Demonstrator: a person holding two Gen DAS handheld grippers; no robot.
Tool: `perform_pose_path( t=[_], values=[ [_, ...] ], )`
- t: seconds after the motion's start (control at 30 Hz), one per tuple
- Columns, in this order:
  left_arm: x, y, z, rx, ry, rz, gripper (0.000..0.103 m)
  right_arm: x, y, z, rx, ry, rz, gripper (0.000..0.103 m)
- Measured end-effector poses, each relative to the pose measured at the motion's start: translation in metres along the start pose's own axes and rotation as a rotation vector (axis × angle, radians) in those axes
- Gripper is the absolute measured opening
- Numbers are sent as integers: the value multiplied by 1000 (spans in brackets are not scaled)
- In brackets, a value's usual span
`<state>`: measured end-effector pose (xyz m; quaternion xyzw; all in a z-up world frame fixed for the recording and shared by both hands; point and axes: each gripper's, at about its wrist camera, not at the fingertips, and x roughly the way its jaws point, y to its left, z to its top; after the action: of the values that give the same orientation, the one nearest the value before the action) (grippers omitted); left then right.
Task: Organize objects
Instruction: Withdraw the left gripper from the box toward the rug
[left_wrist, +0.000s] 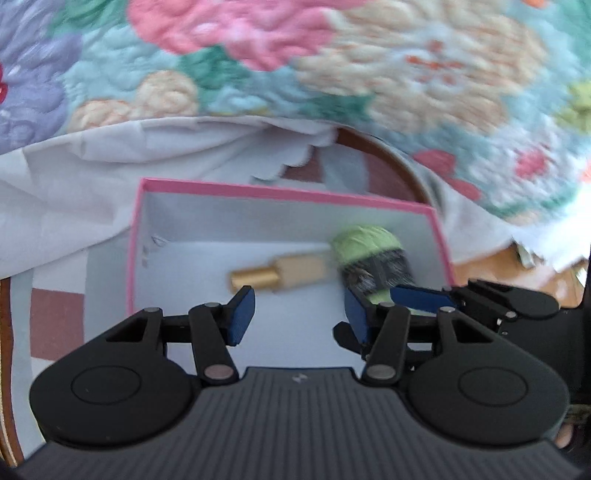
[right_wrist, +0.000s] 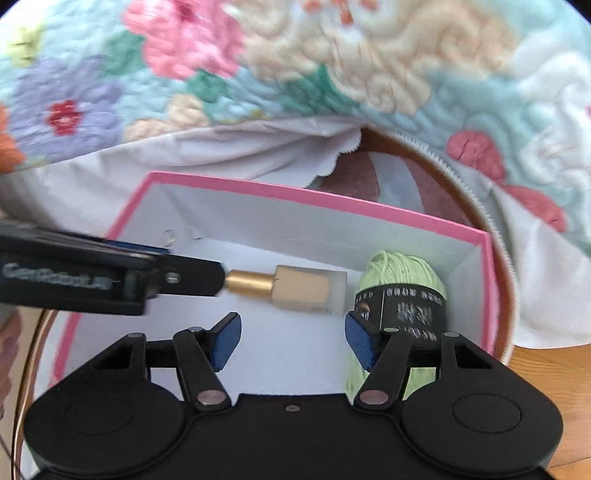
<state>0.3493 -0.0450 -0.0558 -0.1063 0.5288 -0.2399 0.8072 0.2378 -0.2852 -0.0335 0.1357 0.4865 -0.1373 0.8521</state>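
Jaws, left gripper (left_wrist: 299, 317): seen partly open with nothing between the blue pads; poised above the white floor of the box, pitched steeply down.
Jaws, right gripper (right_wrist: 291, 339): seen partly open and empty; the right-hand pad stands just in front of the yarn's band, contact not to be told.
Box: a pink-rimmed white cardboard box (right_wrist: 317, 201), open-topped, set on a round brown-edged tray (right_wrist: 508, 280) on a wooden worktop (right_wrist: 546, 373).
Bottle: a frosted square bottle of beige liquid with a gold cylindrical cap (right_wrist: 310, 290), laid on its side mid-box, cap toward the left gripper's finger.
Bottle handling: judged rigid, smooth, breakable and fairly heavy for its bulk; best taken across the flat body, not the round cap, which could slip or roll.
Yarn: a pale green skein with a black paper band (right_wrist: 404, 291), lying by the right wall of the box, near the bottle.
Yarn handling: judged light, soft and compressible; the banded middle is the firmest hold.
Beyond: white cloth (left_wrist: 74, 177) and a floral quilted cover (left_wrist: 258, 55) behind the box.
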Motion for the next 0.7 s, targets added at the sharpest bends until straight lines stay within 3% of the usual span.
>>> perform_pose_path(
  t=[0.2,0.33,0.47,0.7],
  values=[
    [-38,-28,-17,74,31,-6,55,-61,11,-14,-44,-26,18,67],
    [-78,-45,-31,105,7,-11,56,-111,13,-30,-12,-49,72,67],
    [-122,-60,-42,122,-42,-7,57,-158,21,-45,-54,-101,80,67],
    [-183,-80,-71,166,-55,34,62,-229,36,-77,-116,-181,109,68]
  ],
)
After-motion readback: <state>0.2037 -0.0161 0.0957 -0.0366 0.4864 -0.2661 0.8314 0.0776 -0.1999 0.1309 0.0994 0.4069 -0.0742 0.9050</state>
